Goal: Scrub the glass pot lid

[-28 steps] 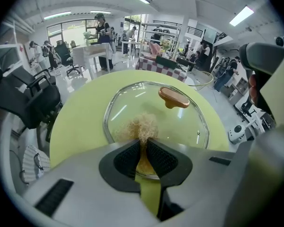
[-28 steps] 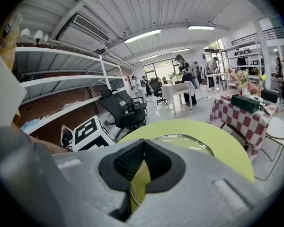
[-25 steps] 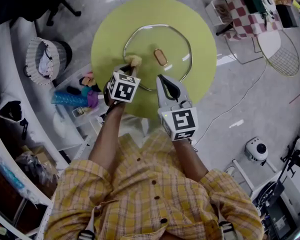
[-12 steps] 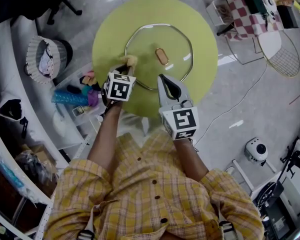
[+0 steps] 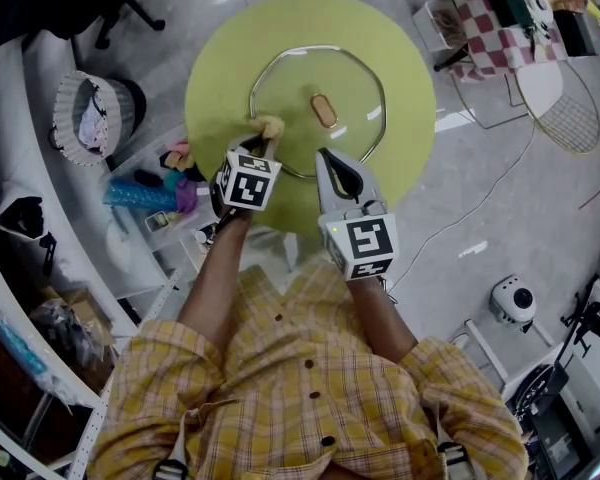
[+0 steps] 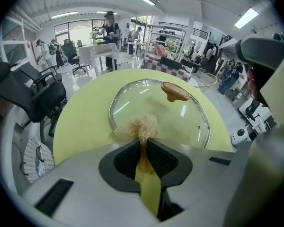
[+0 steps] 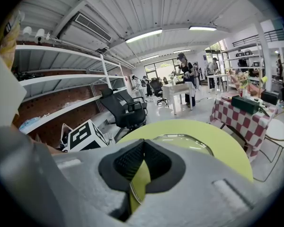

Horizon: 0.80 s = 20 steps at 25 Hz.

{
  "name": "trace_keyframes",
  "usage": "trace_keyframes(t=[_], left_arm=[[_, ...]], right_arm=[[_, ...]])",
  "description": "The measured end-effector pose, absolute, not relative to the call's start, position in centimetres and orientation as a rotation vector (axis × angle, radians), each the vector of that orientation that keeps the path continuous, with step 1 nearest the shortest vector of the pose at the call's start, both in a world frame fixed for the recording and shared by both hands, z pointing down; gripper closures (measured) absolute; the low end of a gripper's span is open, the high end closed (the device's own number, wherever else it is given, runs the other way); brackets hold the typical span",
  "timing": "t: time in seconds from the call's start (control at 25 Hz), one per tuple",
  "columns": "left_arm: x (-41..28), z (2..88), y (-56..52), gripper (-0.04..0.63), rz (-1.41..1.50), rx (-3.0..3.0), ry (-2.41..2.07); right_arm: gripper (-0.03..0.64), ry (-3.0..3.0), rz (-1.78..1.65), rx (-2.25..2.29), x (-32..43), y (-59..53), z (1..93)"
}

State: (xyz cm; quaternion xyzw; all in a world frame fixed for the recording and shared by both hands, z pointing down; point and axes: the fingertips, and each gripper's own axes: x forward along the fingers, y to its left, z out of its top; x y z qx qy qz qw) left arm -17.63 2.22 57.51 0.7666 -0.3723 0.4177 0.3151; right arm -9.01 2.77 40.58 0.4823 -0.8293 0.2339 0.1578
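A glass pot lid [image 5: 300, 83] with a metal rim and a tan handle [image 5: 324, 111] lies flat on the round yellow-green table [image 5: 220, 58]. My left gripper [image 5: 263, 140] is shut on a tan fuzzy scrubber [image 5: 270, 126] that presses on the lid's near-left rim. In the left gripper view the scrubber [image 6: 138, 126] sticks out past the left gripper [image 6: 143, 141] onto the lid [image 6: 156, 108]. My right gripper [image 5: 323, 155] is shut with nothing visible in it, its tip over the lid's near rim. From the right gripper [image 7: 143, 143] the lid [image 7: 182, 141] lies just ahead.
A lined waste basket [image 5: 95, 118] and a low shelf with bottles and toys [image 5: 150, 193] stand left of the table. A checked table [image 5: 490, 18] and a wire chair [image 5: 565, 108] are at the far right. A cable [image 5: 480, 203] runs over the floor.
The left gripper with the scrubber slid a little left along the lid's rim, then back right and slightly nearer. The right gripper has stayed put.
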Motion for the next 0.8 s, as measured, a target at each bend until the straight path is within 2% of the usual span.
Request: trace_keyframes(t=[0.8], left_arm=[[-11.7,57.2,5.2,0.546,1.094,2.113,-0.802]], right_arm=[[0.620,-2.364,0.668,1.395,-8.6,3.4,40.5]])
